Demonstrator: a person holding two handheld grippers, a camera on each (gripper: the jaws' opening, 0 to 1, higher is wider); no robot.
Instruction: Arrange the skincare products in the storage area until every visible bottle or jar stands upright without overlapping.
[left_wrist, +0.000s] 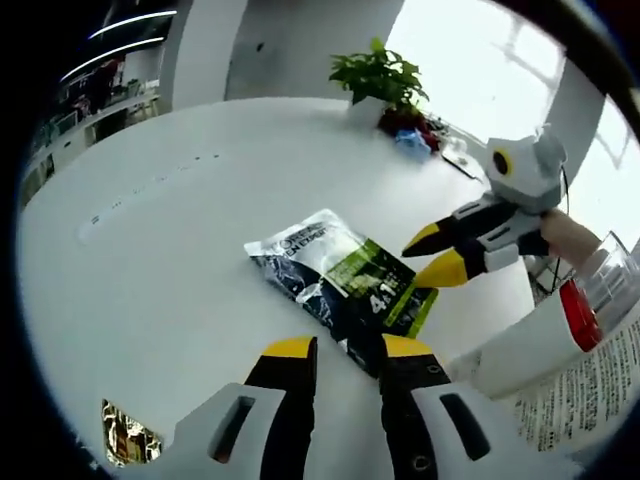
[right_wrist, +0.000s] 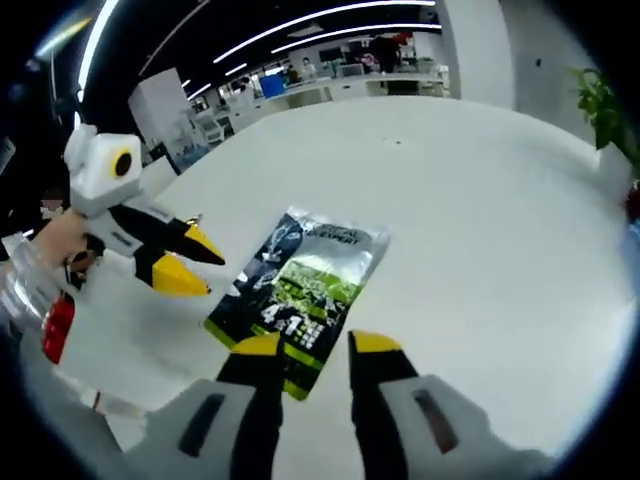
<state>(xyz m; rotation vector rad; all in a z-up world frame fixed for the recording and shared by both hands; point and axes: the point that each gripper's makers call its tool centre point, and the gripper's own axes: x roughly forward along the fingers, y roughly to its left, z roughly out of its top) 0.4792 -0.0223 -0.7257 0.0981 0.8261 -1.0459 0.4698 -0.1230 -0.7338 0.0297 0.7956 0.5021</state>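
A flat foil sachet, silver, black and green, lies on the white table. My left gripper hovers at its near end, open, jaws a few centimetres apart with the sachet's corner showing in the gap. My right gripper comes in from the right, its yellow tips open beside the sachet's far edge. In the right gripper view the same sachet lies ahead of my right gripper, open over its green end. There my left gripper points at the sachet's left edge, and a hand holds it.
A white box with printed text and a clear container with a red part stand close on the right. A potted plant and a blue item sit at the far edge. A gold packet lies near left.
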